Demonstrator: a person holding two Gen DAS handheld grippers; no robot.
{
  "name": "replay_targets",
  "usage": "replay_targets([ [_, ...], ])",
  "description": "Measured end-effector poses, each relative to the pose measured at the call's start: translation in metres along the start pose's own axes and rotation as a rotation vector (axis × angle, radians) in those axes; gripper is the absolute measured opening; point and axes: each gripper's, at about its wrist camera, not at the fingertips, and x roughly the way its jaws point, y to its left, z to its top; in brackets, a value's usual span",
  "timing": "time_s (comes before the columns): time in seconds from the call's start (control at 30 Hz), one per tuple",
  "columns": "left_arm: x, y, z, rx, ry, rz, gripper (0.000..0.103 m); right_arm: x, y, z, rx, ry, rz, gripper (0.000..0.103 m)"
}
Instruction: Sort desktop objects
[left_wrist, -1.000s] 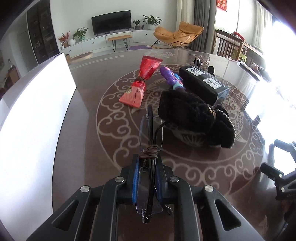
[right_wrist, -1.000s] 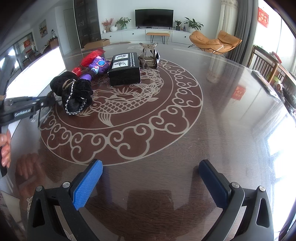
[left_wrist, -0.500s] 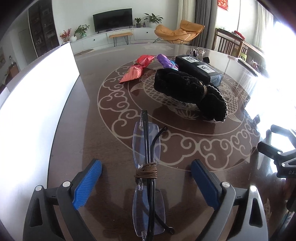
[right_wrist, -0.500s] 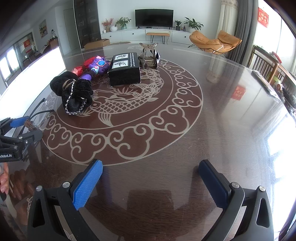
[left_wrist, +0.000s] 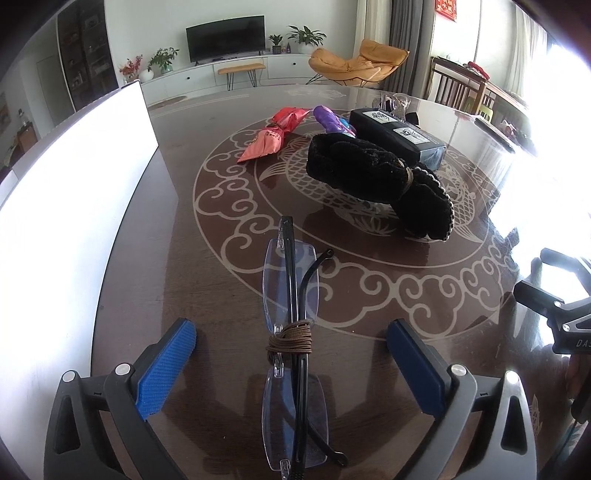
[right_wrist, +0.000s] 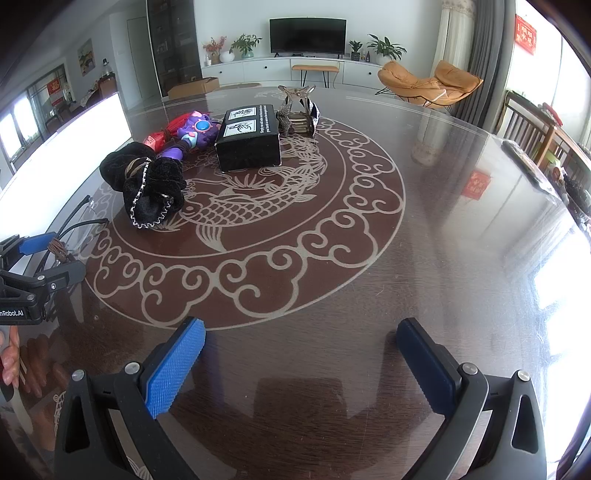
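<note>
Glasses (left_wrist: 291, 325): folded, flat on table (left_wrist: 369, 302), long axis running straight away from the camera.
Left gripper (left_wrist: 291, 354): jaws wide, pads clear of glasses.
Right gripper (right_wrist: 299, 362): jaws wide, empty.

- Home, open living and dining room.
- Flat television (right_wrist: 307, 36) against the far wall, above a long white cabinet (right_wrist: 280, 70).
- Potted plants (right_wrist: 384, 46) and a vase of red flowers (right_wrist: 214, 48) along the cabinet top.
- Orange lounge chair (right_wrist: 430, 83) by grey curtains (right_wrist: 480, 55).
- Wooden dining chairs (left_wrist: 458, 88) at the right.
- Glossy dark worktop (right_wrist: 443, 258) with a carp-and-cloud inlay.
- Red paper decoration (right_wrist: 525, 29) hung near the window.
</note>
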Motion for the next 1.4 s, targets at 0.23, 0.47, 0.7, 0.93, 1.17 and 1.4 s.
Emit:
replay_targets([
  [0.23,-0.002,0.000,0.000,-0.005,-0.002,0.004,0.103,0.000,0.001,0.000,0.000,0.000,0.000,0.103],
  [0.47,-0.002,0.000,0.000,-0.006,-0.002,0.004,0.103,0.001,0.016,0.026,-0.054,0.055,0.116,0.103],
  [0.7,-0.002,0.000,0.000,-0.005,-0.002,0.004,0.103,0.003,0.108,0.099,-0.374,0.020,0.135,0.103],
  [0.93,-0.002,0.000,0.000,-0.005,-0.002,0.004,0.103,0.054,0.143,0.120,-0.433,0.131,0.106,0.040],
  [1.17,-0.001,0.000,0.000,-0.005,-0.002,0.004,0.103,0.021,0.087,0.090,-0.198,0.114,0.061,0.039],
  [1.4,-0.001,0.000,0.000,-0.006,-0.002,0.004,0.103,-0.016,0.034,0.030,-0.142,0.094,-0.145,0.053],
])
